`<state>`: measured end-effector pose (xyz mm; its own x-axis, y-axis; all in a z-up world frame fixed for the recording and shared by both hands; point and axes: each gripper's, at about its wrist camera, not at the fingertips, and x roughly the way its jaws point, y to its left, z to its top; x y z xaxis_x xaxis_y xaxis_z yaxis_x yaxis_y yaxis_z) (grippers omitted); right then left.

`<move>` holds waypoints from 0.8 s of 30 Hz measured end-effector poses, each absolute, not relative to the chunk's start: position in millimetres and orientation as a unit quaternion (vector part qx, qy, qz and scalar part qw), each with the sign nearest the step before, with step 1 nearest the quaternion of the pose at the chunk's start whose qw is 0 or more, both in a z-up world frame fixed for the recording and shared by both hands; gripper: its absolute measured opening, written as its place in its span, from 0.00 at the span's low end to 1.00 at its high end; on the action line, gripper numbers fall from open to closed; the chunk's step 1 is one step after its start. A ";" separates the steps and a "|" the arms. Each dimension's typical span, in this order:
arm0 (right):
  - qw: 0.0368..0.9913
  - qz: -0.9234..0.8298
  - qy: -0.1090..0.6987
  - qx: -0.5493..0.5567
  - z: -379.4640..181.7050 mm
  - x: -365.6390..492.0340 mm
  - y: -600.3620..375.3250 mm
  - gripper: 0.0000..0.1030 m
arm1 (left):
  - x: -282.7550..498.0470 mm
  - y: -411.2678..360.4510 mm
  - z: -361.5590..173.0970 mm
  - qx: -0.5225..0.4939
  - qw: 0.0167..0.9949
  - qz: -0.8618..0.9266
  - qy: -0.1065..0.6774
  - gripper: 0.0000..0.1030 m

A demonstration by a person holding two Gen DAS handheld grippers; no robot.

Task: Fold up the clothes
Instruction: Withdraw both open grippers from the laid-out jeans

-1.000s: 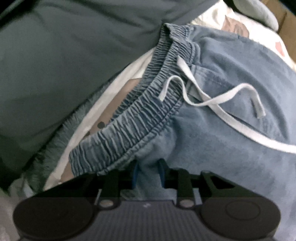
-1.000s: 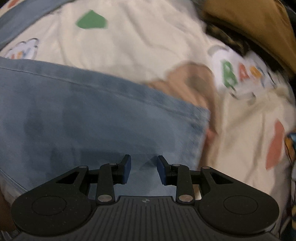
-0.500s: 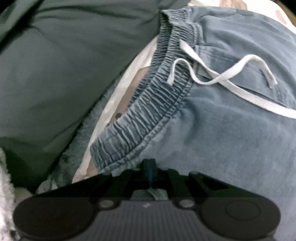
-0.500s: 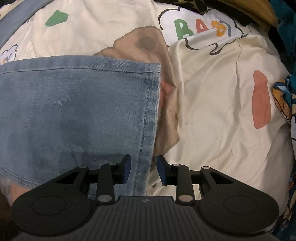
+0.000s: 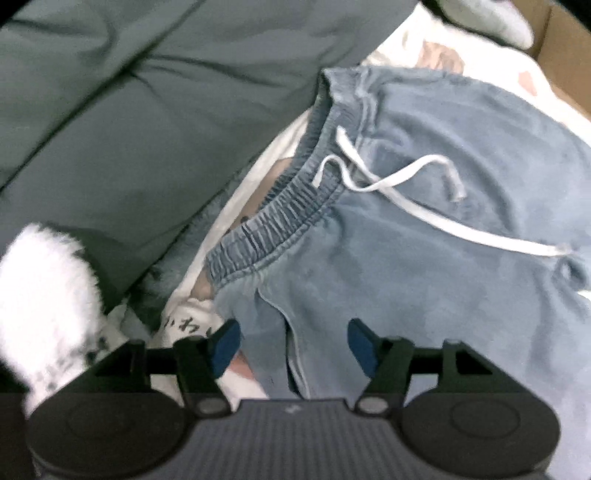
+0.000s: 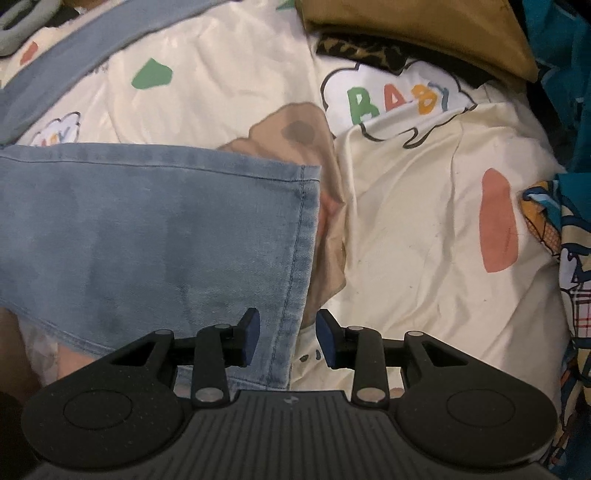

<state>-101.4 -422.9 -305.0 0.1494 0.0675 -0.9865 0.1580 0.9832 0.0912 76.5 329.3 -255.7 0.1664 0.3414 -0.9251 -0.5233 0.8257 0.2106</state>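
Light blue denim trousers [image 5: 424, 258] lie on a cream cartoon-print sheet [image 6: 424, 221]. The left wrist view shows the elastic waistband [image 5: 288, 206] and the white drawstring [image 5: 406, 206]. My left gripper [image 5: 293, 345] is open, jaws wide apart, over the side of the trousers just below the waistband. The right wrist view shows a trouser leg [image 6: 155, 240] ending in a stitched hem [image 6: 303, 258]. My right gripper [image 6: 286, 334] is open, with the hem's lower edge between its fingers.
A dark grey-green cushion or duvet [image 5: 147, 110] fills the left of the left wrist view, with a white fluffy item [image 5: 40, 302] below it. A mustard-brown garment [image 6: 417, 26] and leopard-print cloth [image 6: 362, 51] lie far right; bright printed fabric [image 6: 565, 258] is at the right edge.
My left gripper was shut on the trousers half a second ago and is now open and pulled back. My right gripper stays open and has shifted to the hem of the leg.
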 end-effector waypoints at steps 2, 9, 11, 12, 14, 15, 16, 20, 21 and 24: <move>0.757 -0.025 0.647 0.090 -300.6 -99.7 -425.3 0.41 | 68.4 322.7 -242.9 -0.079 0.764 0.281 0.575 0.77; 0.774 -0.004 0.626 0.098 -278.1 -106.0 -431.6 0.43 | 36.0 299.2 -196.6 -0.096 0.776 0.268 0.563 0.77; 0.780 0.007 0.619 0.095 -268.5 -107.5 -432.0 0.44 | 24.1 293.0 -178.0 -0.106 0.780 0.269 0.554 0.77; 0.782 0.013 0.616 0.094 -263.8 -108.1 -432.6 0.44 | 18.2 290.1 -168.7 -0.111 0.783 0.270 0.550 0.78; 0.787 0.021 0.609 0.095 -254.4 -109.1 -435.0 0.45 | 6.5 284.8 -151.4 -0.120 0.787 0.270 0.541 0.79; 0.790 0.025 0.605 0.095 -249.8 -109.2 -436.4 0.47 | 0.6 281.6 -143.3 -0.123 0.789 0.268 0.538 0.79; 0.793 0.028 0.601 0.095 -245.2 -109.3 -437.8 0.48 | -5.3 277.9 -134.9 -0.127 0.792 0.266 0.536 0.79; 0.800 0.040 0.591 0.091 -234.3 -109.6 -443.0 0.48 | -30.1 265.7 -102.4 -0.138 0.800 0.263 0.521 0.80; 0.803 0.043 0.587 0.093 -231.6 -110.5 -444.8 0.48 | -36.5 263.1 -94.8 -0.141 0.802 0.265 0.516 0.81; 0.809 0.056 0.576 0.105 -224.9 -115.1 -448.8 0.49 | -54.4 259.4 -78.4 -0.155 0.805 0.271 0.505 0.82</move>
